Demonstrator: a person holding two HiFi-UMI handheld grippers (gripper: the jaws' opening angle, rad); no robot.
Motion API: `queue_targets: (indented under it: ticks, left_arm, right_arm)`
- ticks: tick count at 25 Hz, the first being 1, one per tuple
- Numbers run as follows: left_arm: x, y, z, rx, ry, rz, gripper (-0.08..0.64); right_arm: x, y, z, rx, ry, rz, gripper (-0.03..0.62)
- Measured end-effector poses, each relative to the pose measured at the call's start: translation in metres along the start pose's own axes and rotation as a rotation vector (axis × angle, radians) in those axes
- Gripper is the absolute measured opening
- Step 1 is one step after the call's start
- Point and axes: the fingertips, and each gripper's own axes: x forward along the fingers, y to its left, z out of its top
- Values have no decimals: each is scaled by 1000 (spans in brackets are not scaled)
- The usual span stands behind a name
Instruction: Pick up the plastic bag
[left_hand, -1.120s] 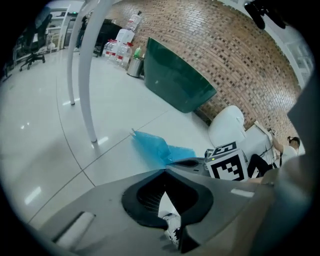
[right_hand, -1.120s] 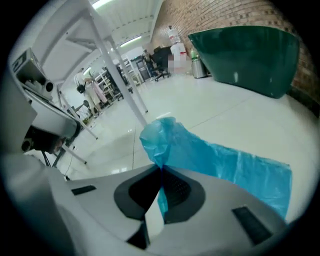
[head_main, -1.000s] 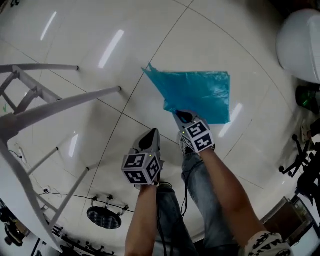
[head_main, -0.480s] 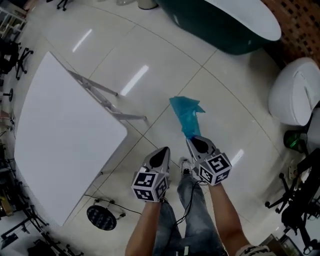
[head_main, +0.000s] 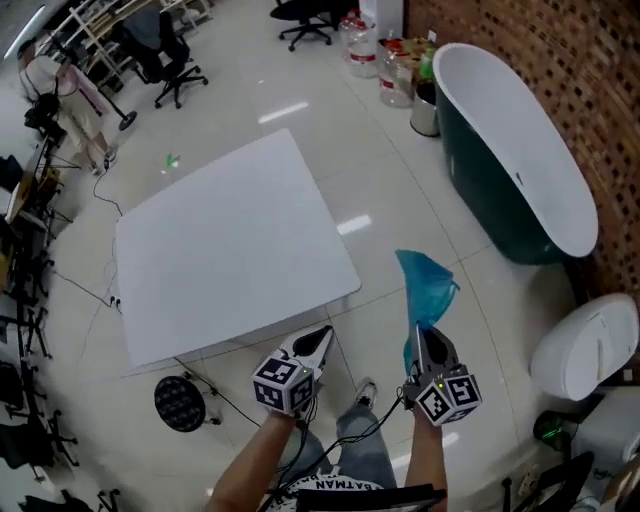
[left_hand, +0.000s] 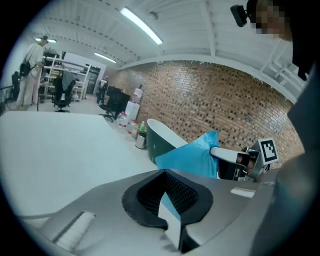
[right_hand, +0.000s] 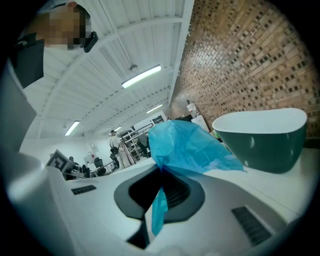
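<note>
Pale shiny floor tiles (head_main: 400, 200) run between a white table (head_main: 220, 250) and a dark green bathtub (head_main: 510, 170) beside a brick wall (head_main: 570, 60). Above this floor the right gripper (head_main: 427, 338) is clenched on one end of the blue plastic bag (head_main: 425, 285); its long axis follows the gripper's line and points away from the person, narrow at the jaws, wider at the far end. The left gripper (head_main: 320, 338) has its jaws together on nothing, and the only readable writing is "BATMAN" on the person's shirt (head_main: 345, 486).
</note>
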Motion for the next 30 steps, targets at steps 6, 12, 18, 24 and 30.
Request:
queue_targets:
  ticks: [6, 12, 18, 24, 30]
  left_arm:
    - [-117, 55, 62, -21, -155, 168, 0]
    - [-208, 92, 81, -67, -276, 288, 0]
    - [-281, 126, 71, -133, -342, 365, 0]
    - [-328, 150, 76, -131, -384, 378, 0]
    - [-353, 155, 86, -88, -393, 354, 0]
  right_arm:
    - [33, 91, 80, -95, -54, 140, 2]
    - [45, 157, 126, -158, -107, 207, 2]
    - [56, 218, 140, -213, -120, 245, 3]
    - [64, 270, 143, -262, -145, 276, 3]
    - [66, 310, 136, -306, -155, 271, 3]
